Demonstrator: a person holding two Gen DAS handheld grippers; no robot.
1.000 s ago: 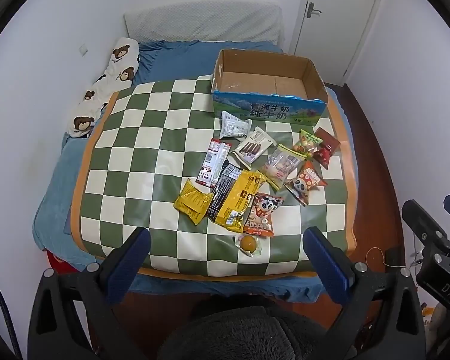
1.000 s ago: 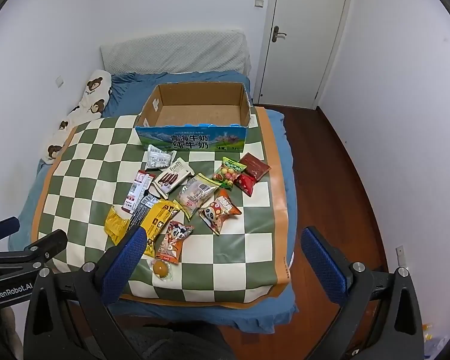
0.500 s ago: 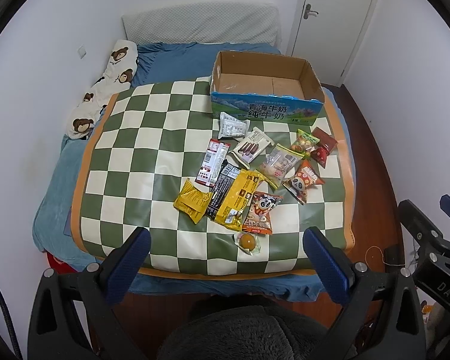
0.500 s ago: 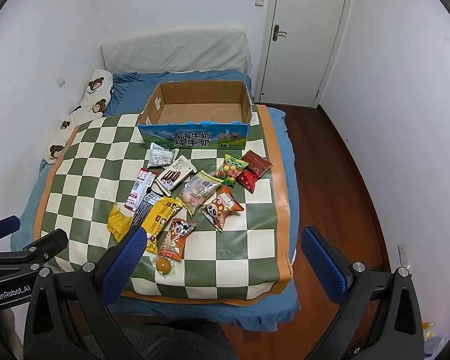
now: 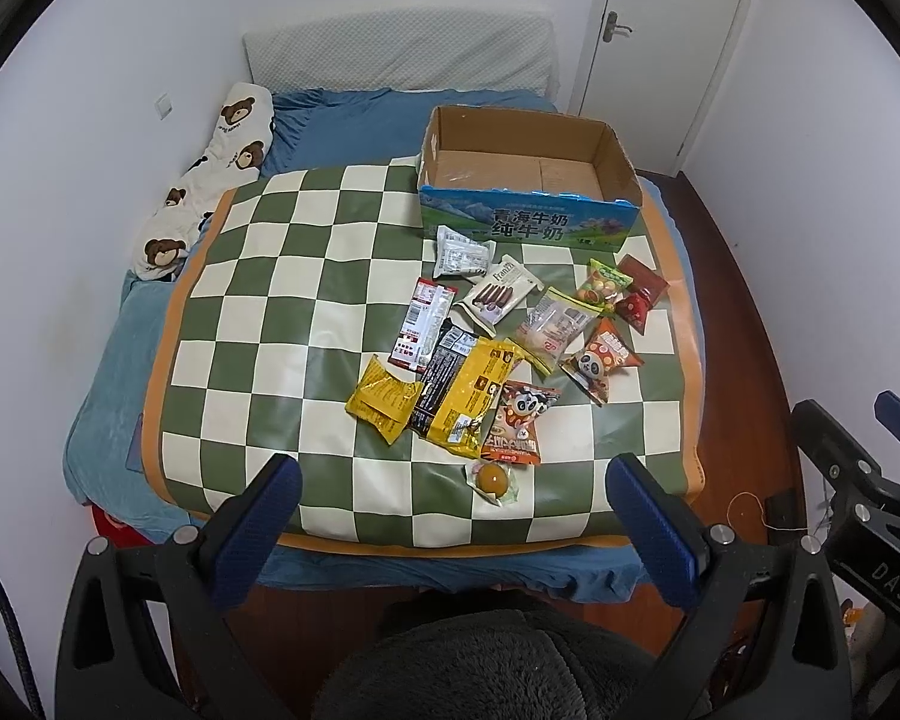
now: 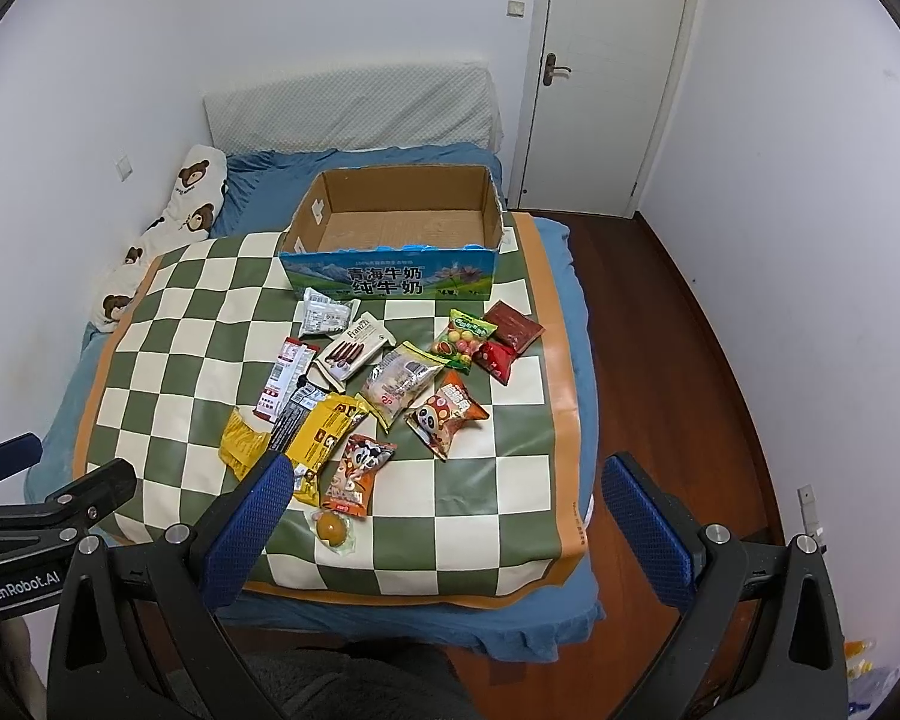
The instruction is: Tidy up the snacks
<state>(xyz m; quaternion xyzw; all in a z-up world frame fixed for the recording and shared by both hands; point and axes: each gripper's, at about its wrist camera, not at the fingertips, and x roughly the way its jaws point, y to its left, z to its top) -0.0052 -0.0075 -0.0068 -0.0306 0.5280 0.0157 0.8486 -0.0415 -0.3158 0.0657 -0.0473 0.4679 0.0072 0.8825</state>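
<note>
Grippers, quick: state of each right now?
Left gripper: open, holding nothing.
Right gripper: open, holding nothing.

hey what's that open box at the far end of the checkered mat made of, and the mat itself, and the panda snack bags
The open box looks like corrugated cardboard: raw brown inside, glossy blue printed front, ragged torn top edge. The checkered mat seems a smooth wipeable sheet, perhaps vinyl or faux leather; it shows a soft sheen and drapes over the bed edge. The panda snack bags look like glossy printed plastic film with crimped ends.

snacks (image 5: pixel 486 354) on mat (image 5: pixel 282 300), box (image 5: pixel 528 180) behind them; mat on bed (image 5: pixel 342 114)
</note>
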